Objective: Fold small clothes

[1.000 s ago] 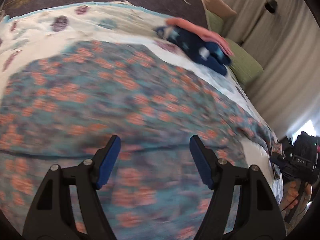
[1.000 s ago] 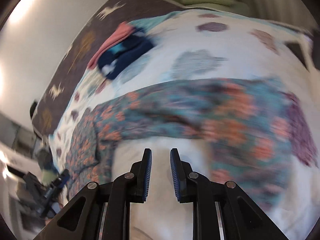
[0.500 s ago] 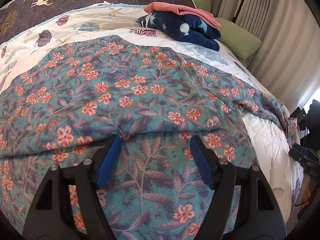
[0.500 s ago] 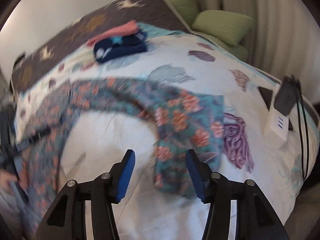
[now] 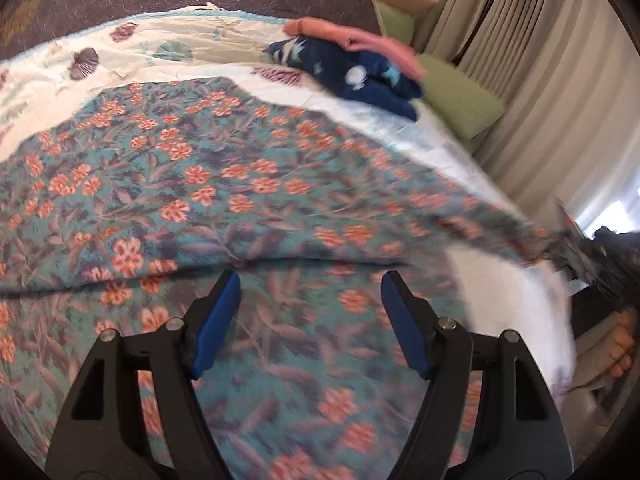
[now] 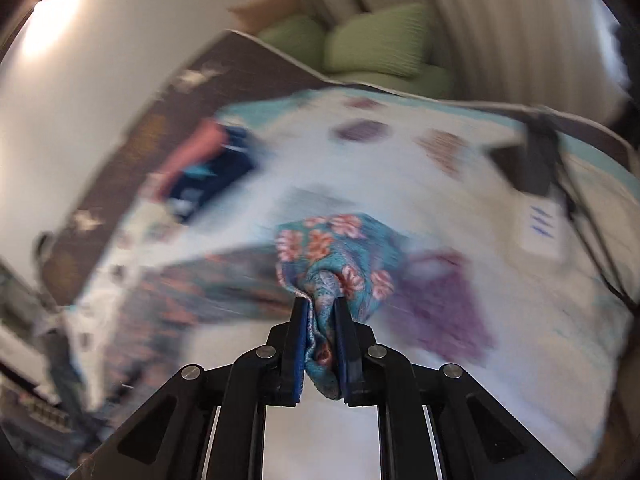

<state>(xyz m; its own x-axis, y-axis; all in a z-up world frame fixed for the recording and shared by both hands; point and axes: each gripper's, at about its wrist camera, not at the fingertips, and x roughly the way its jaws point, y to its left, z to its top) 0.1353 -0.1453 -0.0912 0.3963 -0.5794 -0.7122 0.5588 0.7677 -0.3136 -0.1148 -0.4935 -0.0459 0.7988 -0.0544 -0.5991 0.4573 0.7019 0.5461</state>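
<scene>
Light: bright daylight, soft, with no strong shadows.
Glare: a white patch shines on the wall [image 6: 48, 28], top left in the right view.
Blur: the right view is smeared nearly everywhere; only the floral cloth [image 6: 332, 252] by the jaws looks sharp.
Left view: sharp at the top, blurry low and right.
Edges: round, bent, dark corners.

1. One teal floral garment [image 5: 224, 184]: it spreads ahead of and under the wide-apart left jaws, and one bunched end of it sits between the closed right jaws.
2. Two folded garments in one stack, far ahead and right of the left jaws: one navy star-print piece [image 5: 360, 80], one pink piece [image 5: 360, 42] on top.
3. Two green pillows [image 6: 380, 40], far ahead of the right jaws.
4. One white power strip [image 6: 540, 228], ahead-right of the right jaws.
</scene>
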